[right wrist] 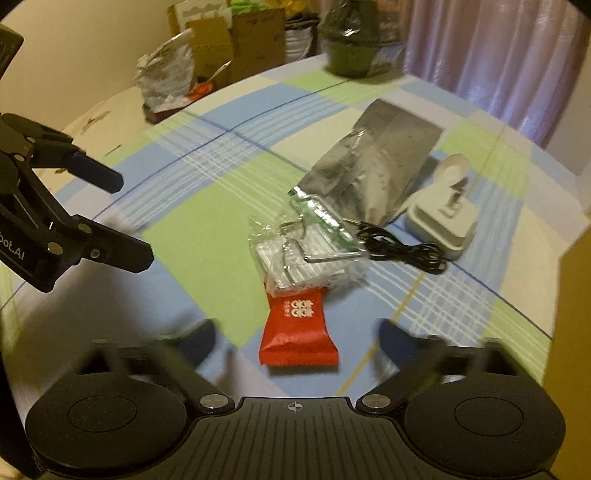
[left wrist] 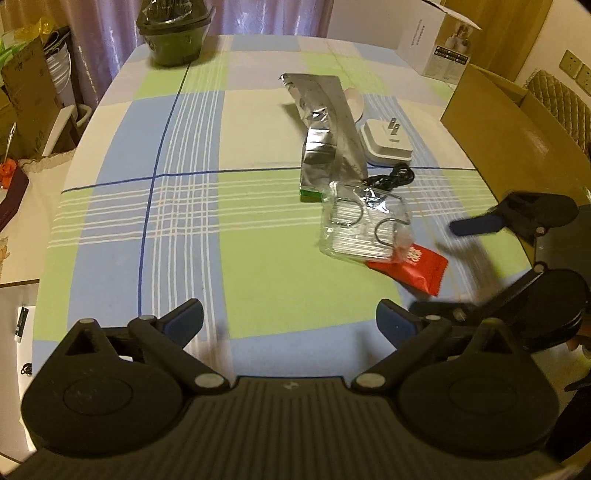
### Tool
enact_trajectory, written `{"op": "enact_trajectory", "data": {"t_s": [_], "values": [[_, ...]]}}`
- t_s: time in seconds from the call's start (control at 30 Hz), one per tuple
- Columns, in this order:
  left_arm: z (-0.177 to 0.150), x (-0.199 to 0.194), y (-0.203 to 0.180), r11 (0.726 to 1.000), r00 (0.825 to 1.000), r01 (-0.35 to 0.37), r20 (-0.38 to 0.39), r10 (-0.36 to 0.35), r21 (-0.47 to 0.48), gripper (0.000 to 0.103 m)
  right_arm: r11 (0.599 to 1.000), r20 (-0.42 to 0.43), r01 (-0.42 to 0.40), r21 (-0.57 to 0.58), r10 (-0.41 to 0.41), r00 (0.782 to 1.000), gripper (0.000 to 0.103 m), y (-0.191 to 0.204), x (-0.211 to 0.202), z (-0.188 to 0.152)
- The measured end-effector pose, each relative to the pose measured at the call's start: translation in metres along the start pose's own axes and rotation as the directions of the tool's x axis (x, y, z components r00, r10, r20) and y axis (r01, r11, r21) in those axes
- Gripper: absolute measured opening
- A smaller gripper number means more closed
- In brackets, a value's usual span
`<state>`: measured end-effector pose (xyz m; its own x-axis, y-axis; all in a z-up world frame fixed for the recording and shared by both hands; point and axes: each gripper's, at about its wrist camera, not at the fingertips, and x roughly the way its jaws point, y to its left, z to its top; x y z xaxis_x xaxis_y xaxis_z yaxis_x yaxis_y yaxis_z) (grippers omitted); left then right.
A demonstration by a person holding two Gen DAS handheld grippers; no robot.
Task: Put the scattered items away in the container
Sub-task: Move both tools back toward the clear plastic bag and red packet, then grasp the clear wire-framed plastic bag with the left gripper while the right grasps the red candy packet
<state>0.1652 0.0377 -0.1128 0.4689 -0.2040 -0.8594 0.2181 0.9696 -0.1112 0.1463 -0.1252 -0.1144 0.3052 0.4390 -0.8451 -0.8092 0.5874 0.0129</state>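
— What's the biggest thing you see from here?

— The tabletop (left wrist: 184, 229), under a checked cloth of green, blue and cream. At its right edge stands a brown box (left wrist: 491, 122), flaps up.

— And the clutter?

— All in one cluster, right of centre. A silver pouch (left wrist: 325, 136) is the largest piece, lying lengthwise. Beside it, toward the box, is a white charger (left wrist: 386, 142), with a white scoop (left wrist: 356, 101) just behind it. A clear bag (left wrist: 364, 229) holding wire hooks overlaps the pouch's near end, and a black cable (left wrist: 391, 177) is coiled between bag and charger. A red packet (right wrist: 297, 334) pokes out from under the bag's near edge.

— The grippers?

— The left gripper (left wrist: 290, 321) hovers over bare cloth, left of the cluster, jaws spread wide, holding nothing. The right gripper (right wrist: 297, 338) is also wide open and empty, one finger on each side of the red packet; whether it touches, I cannot tell, it's blurred.

— Anything further back?

— A dark bowl (left wrist: 173, 33) at the far edge.
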Motion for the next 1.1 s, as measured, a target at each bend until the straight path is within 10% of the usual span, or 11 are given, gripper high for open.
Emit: {"op": "enact_trajectory", "data": {"t_s": [0.13, 0.2, 0.27, 0.77, 1.1], "values": [[0.001, 0.005, 0.0, 1.0, 1.0, -0.005, 0.014, 0.005, -0.001, 0.098, 1.0, -0.011, -0.012, 0.004, 0.012, 1.0, 0.081, -0.005, 0.011, 0.0], [0.003, 0.007, -0.001, 1.0, 1.0, -0.008, 0.026, 0.008, 0.0, 0.098, 1.0, -0.019, -0.025, 0.006, 0.025, 1.0, 0.052, -0.006, 0.012, -0.002], [0.006, 0.01, -0.005, 1.0, 1.0, -0.014, 0.028, 0.014, 0.01, 0.099, 1.0, -0.022, -0.022, 0.008, 0.022, 1.0, 0.05, -0.007, 0.01, -0.004], [0.044, 0.056, -0.069, 0.983, 0.997, 0.034, 0.058, -0.045, 0.18, 0.102, 0.987, -0.044, 0.096, 0.129, -0.091, 0.995, 0.05, -0.037, -0.039, -0.052], [0.053, 0.086, -0.099, 0.952, 0.996, -0.074, 0.063, 0.058, 0.297, 0.088, 0.974, -0.043, 0.111, 0.196, -0.104, 0.994, 0.05, -0.045, -0.051, -0.07]]}}
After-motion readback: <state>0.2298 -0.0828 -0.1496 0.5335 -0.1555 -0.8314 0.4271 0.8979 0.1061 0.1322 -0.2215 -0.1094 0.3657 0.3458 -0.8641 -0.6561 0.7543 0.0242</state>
